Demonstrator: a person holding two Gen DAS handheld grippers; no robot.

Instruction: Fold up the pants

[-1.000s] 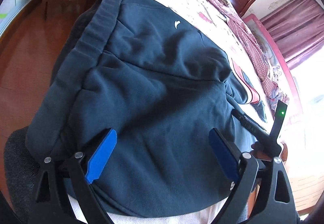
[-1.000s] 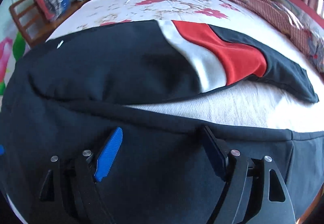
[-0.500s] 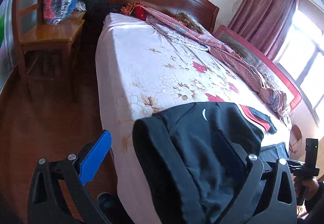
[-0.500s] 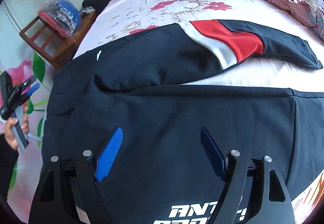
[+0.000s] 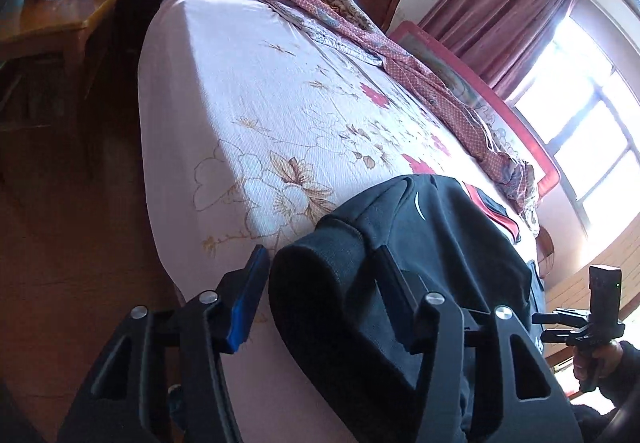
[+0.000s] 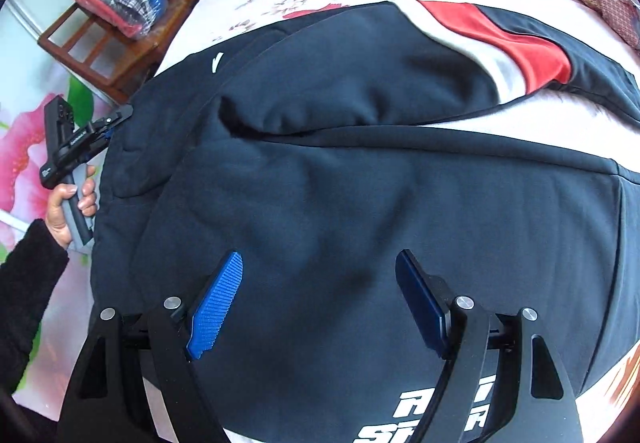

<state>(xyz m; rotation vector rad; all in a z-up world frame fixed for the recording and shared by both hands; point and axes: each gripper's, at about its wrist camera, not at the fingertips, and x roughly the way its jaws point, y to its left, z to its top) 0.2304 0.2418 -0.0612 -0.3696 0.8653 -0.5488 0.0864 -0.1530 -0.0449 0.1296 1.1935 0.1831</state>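
Lying on the bed (image 5: 240,91), the pants (image 6: 360,183) sit between the left claw's (image 5: 320,291) half-closed fingers; right claw (image 6: 320,299) released.

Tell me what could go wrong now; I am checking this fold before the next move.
1. The waistband sits inside the left gripper, but a gap shows beside its blue pad, so the cloth may slip out when lifted.
2. The pants bunch into a crease near the crotch; folding now could trap it.
3. The waistband end lies by the edge of the bed and could slide off.
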